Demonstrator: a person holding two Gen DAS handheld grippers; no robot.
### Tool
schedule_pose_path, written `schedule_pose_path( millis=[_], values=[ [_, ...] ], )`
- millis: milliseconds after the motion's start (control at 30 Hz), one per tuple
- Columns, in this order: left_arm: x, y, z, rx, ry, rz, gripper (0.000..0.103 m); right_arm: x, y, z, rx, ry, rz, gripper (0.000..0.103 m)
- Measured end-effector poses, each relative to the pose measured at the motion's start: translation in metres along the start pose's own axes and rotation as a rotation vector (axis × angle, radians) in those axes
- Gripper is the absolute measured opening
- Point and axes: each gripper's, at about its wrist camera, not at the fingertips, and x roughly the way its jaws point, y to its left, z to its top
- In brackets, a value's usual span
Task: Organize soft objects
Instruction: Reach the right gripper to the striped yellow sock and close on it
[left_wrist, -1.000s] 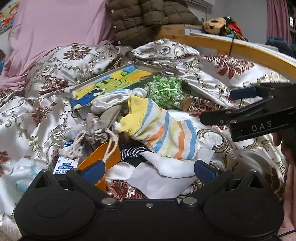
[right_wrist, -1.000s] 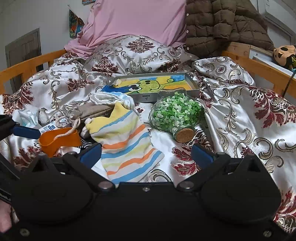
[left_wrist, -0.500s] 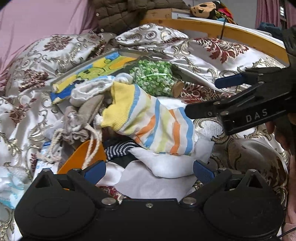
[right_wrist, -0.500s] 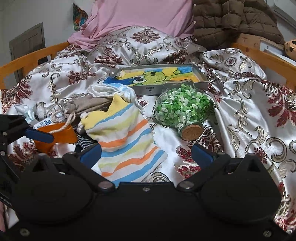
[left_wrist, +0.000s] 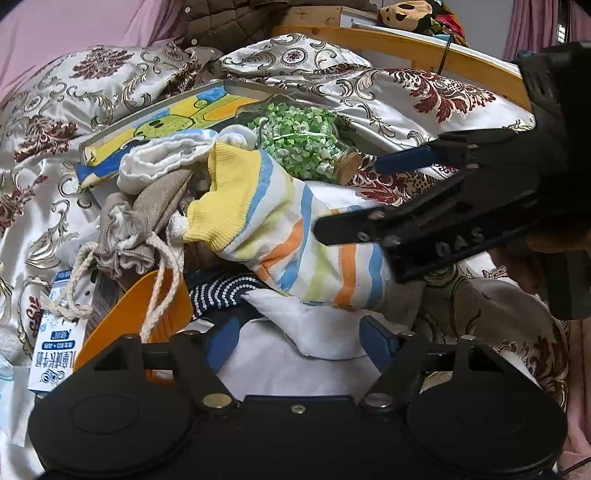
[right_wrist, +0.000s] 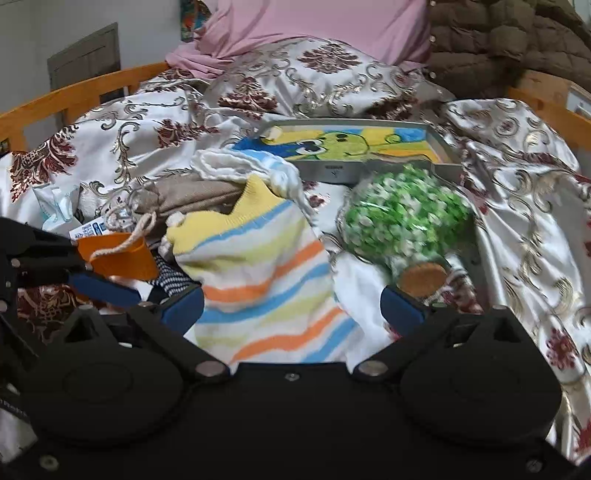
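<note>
On the bed lie one stripy sock (left_wrist: 295, 236); one white cloth (left_wrist: 314, 325); one brown string bag (left_wrist: 147, 218); one dotted dark sock (left_wrist: 221, 291); one orange cup (right_wrist: 122, 254); one jar of green bits (right_wrist: 402, 218); one picture tray (right_wrist: 354, 147); one small carton (left_wrist: 51, 350).

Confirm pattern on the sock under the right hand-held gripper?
Yellow-cuffed white knit sock with orange, blue and pale-yellow stripes; clearest in right wrist view.

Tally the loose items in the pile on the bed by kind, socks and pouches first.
Socks: 3 (striped sock, white sock, dotted navy sock)
Drawstring pouches: 2 (beige pouch, white pouch)
Corked jar: 1
Tray: 1
Orange cup: 1
Carton: 1
Total: 9
</note>
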Motion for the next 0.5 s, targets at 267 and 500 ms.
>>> schedule_pose_path(
  millis=[267,500],
  values=[
    [0.011,0.002,0.003,0.000,-0.010,-0.020,0.057,0.034,0.003,0.012,-0.009,0.017,0.052,0.085],
    [0.018,0.007,0.001,-0.038,0.003,-0.048,0.030,0.060,0.013,0.014,-0.015,0.064,0.095,0.068]
  ],
)
